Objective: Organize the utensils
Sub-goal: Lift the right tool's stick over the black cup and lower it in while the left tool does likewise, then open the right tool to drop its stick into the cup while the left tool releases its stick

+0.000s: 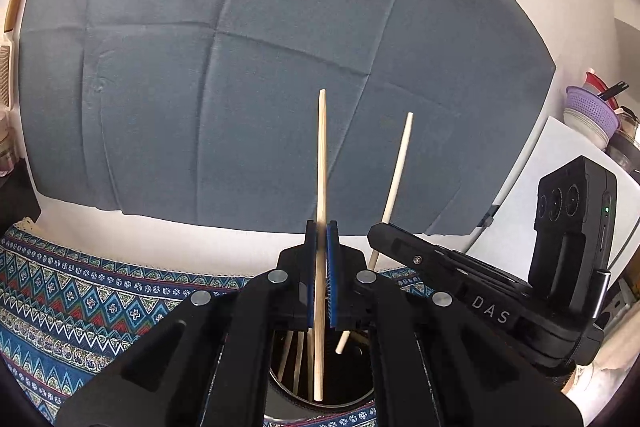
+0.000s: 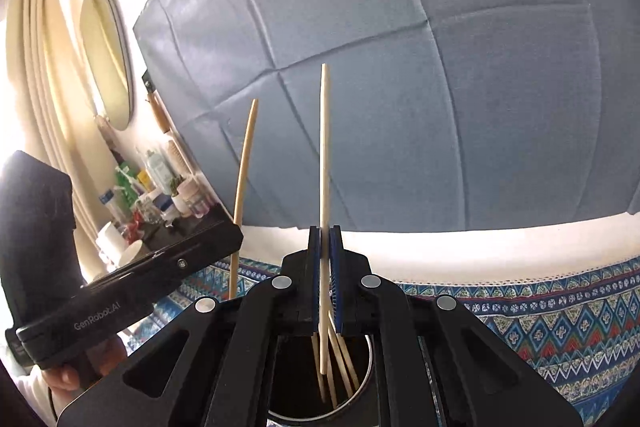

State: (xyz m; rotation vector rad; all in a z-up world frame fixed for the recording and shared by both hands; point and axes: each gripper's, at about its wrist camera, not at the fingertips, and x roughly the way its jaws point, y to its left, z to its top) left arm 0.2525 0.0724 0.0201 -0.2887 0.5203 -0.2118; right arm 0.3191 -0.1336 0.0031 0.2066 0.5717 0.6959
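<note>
My left gripper (image 1: pixel 321 227) is shut on a pale wooden chopstick (image 1: pixel 321 155) held upright, its lower end inside a dark round metal holder (image 1: pixel 280 393). My right gripper (image 2: pixel 325 229) is shut on another wooden chopstick (image 2: pixel 324 147), also upright, its lower end in the same holder (image 2: pixel 370 359). Several more chopsticks (image 2: pixel 344 363) lean inside the holder. The right gripper's body (image 1: pixel 440 263) and its chopstick (image 1: pixel 396 179) show in the left wrist view. The left gripper's body (image 2: pixel 152 279) and its chopstick (image 2: pixel 244 179) show in the right wrist view.
A patterned blue tablecloth (image 1: pixel 80 291) covers the table below both grippers. A blue-grey cloth (image 1: pixel 240 67) hangs on the wall behind. A shelf of bottles (image 2: pixel 160 195) and an oval mirror (image 2: pixel 106 55) are at the left; stacked bowls and a purple strainer (image 1: pixel 588 107) at the right.
</note>
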